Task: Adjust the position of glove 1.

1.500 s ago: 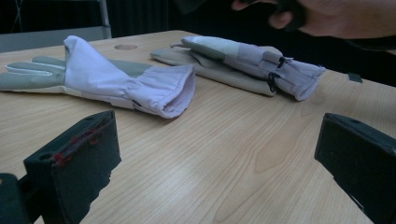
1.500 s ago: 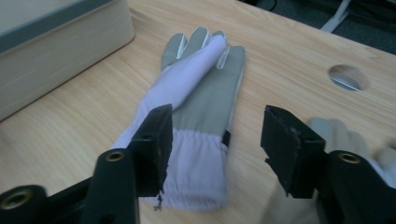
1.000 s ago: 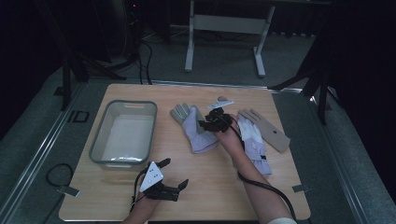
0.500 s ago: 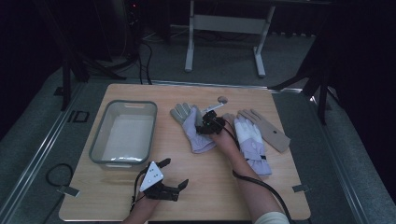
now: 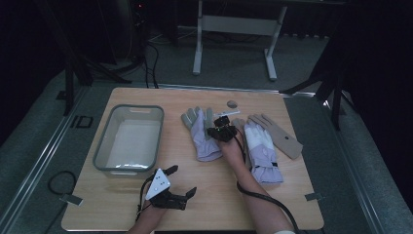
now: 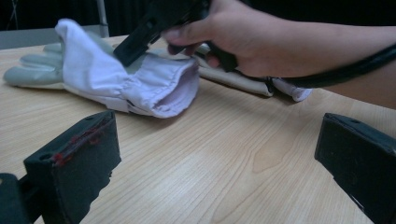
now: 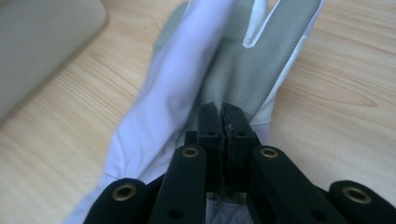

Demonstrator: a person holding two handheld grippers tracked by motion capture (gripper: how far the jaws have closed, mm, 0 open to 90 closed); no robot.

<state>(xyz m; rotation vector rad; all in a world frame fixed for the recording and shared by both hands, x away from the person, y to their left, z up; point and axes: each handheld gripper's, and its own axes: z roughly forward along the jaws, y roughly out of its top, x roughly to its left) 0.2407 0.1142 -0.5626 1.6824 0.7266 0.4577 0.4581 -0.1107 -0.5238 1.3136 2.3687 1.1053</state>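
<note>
A white glove with a grey palm (image 5: 198, 136) lies in the middle of the wooden table (image 5: 204, 195). My right gripper (image 5: 217, 130) rests on its right side, jaws pressed together on the glove (image 7: 243, 70) where the white back folds over the grey palm. In the left gripper view that glove (image 6: 116, 79) has one edge raised under the right hand (image 6: 243, 37). My left gripper (image 5: 182, 179) hovers open near the front edge, nothing between its jaws (image 6: 219, 158).
A grey plastic bin (image 5: 104, 146) stands at the left. A second white glove (image 5: 260, 148) and a tan glove (image 5: 282, 136) lie to the right of my right hand. A small grey disc (image 5: 232, 103) sits behind them.
My right gripper has shifted left from between the gloves onto the grey-palmed glove. The left gripper has stayed where it was.
</note>
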